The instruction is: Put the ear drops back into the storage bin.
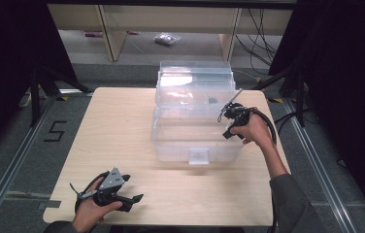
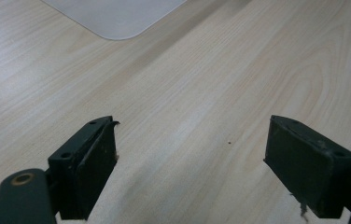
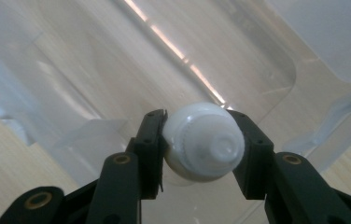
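Observation:
A clear plastic box with its lid raised stands on the wooden table, slightly right of the middle. My right gripper hovers at the box's right rim. In the right gripper view it is shut on a round white bottle, held above the box's clear floor. My left gripper rests low at the front left of the table, held by a hand. Its jaws stand wide apart over bare wood in the left gripper view, with nothing between them.
The box's upright lid rises behind it. A corner of the box's clear base reaches into the top of the left gripper view. Black stands and cables flank the table; a "5" mark lies on the floor.

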A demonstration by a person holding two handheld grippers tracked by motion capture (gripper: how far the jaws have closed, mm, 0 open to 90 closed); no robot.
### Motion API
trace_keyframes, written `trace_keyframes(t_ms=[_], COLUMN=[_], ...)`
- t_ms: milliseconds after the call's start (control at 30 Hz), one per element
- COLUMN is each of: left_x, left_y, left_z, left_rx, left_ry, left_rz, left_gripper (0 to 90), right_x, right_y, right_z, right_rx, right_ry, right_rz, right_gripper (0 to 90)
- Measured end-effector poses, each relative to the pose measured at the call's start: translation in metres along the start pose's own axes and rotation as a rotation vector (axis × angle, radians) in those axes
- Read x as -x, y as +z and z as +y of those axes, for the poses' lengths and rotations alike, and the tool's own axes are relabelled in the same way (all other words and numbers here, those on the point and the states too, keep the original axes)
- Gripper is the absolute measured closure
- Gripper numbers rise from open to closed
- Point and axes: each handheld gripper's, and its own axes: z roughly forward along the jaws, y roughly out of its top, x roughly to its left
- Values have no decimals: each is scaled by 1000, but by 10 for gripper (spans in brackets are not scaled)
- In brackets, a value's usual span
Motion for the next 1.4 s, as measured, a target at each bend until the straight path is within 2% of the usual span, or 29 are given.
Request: trace_keyframes(t_ms=[67, 100, 233, 300, 367, 433, 467, 500, 533, 633, 700, 767, 833, 867, 933, 1000, 1067, 1200, 1300, 1367, 1400], left_x=[0, -2, -2, 0, 0, -1, 0, 0, 0, -2, -1, -1, 0, 0, 1, 0, 0, 0, 0, 0, 1], left_y=[0, -1, -1, 0, 0, -1, 0, 0, 0, -1, -1, -1, 0, 0, 0, 0, 0, 0, 0, 0, 0], left_z=[0, 0, 0, 0, 0, 0, 0, 0, 0, 0, 1, 1, 0, 0, 0, 0, 0, 0, 0, 0, 0], left_rx=[0, -17, -18, -4, -4, -15, -3, -4, -4, -21, -20, -21, -7, -8, -9, -6, -5, -9, -7, -8, -9], left_ry=[0, 21, 24, 2, 2, 18, 3, 3, 2, 25, 21, 24, 3, 2, -5, 4, 3, 4, 2, 3, -6], left_rz=[0, 6, 7, -2, -2, 3, -2, -3, -3, 4, 3, 4, -3, -4, -3, -4, -3, -5, -4, -4, -4], left_gripper=[160, 160, 160, 160, 160, 160, 160, 160, 160, 160, 160, 160, 160, 160, 160, 160, 160, 160, 160, 160, 160], right_x=[1, 1, 2, 4, 3, 3, 3, 3, 4, 4, 5, 4, 3, 4, 3, 3, 5, 3, 4, 2, 3], right_y=[6, 8, 15, 19, 23, 27, 30, 33, 35, 40, 43, 43, 44, 46, 47, 48, 50, 51, 52, 53, 54], right_z=[1, 2, 5, 6, 7, 7, 6, 6, 6, 5, 6, 8, 8, 8, 9, 9, 9, 10, 8, 7, 6], right_rx=[-16, -12, -34, -41, -52, -53, -48, -60, -63, -71, -71, -80, -86, -82, -101, -111, -108, -123, -125, -139, -130], right_ry=[-2, -3, 2, -6, 9, 6, 4, 18, 11, 16, 8, 23, 29, 11, 28, 40, 25, 49, 24, 52, 34], right_rz=[0, -7, -8, -2, -3, 7, 6, 10, 11, 8, 3, 4, 8, 0, 3, 0, 3, 4, 6, 16, 11], right_gripper=[600, 600, 600, 600, 600, 600, 599, 600, 599, 599, 599, 599, 600, 599, 599, 599, 599, 598, 598, 598, 598])
